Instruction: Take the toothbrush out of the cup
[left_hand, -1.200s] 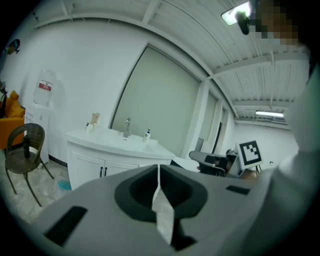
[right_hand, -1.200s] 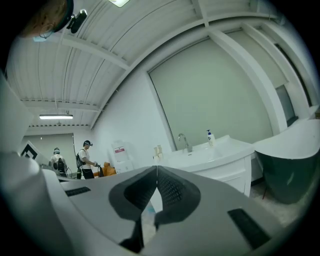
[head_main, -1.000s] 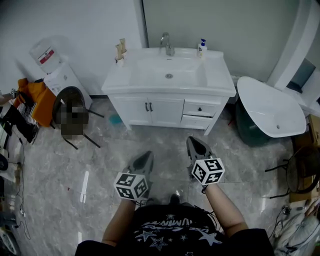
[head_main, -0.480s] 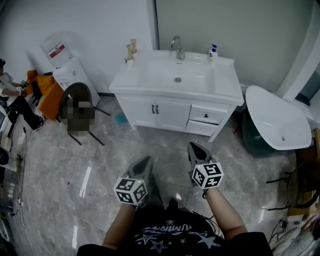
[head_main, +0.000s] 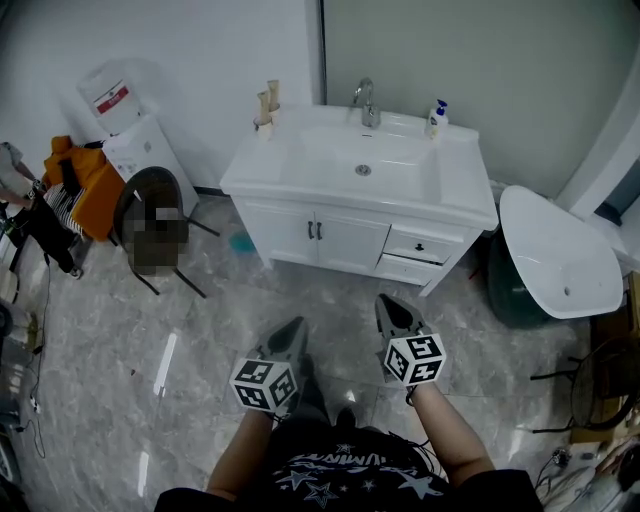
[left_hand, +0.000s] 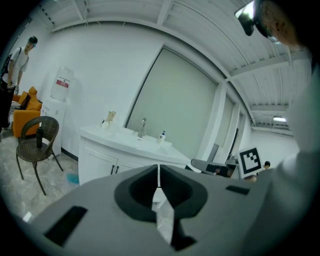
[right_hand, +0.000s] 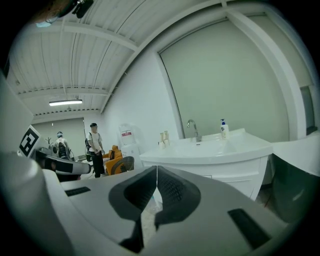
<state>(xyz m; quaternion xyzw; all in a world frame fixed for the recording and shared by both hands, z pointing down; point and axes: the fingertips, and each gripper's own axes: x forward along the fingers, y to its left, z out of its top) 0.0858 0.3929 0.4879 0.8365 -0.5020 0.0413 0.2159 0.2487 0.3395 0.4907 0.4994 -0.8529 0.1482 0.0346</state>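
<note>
The cup with the pale toothbrush upright in it stands on the back left corner of the white vanity top, by the wall. It is small in the left gripper view and in the right gripper view. Both grippers hang low over the floor, well short of the vanity and pointing toward it. My left gripper has its jaws closed together with nothing between them. My right gripper is likewise shut and empty.
A faucet and a soap bottle stand at the back of the sink. A dark chair, a water dispenser and an orange heap are at the left. A white tub lies right. People stand far off.
The vanity sits lower and further right in the head view, as the person has stepped nearer. Both grippers have advanced a little with the body, jaws still closed.
</note>
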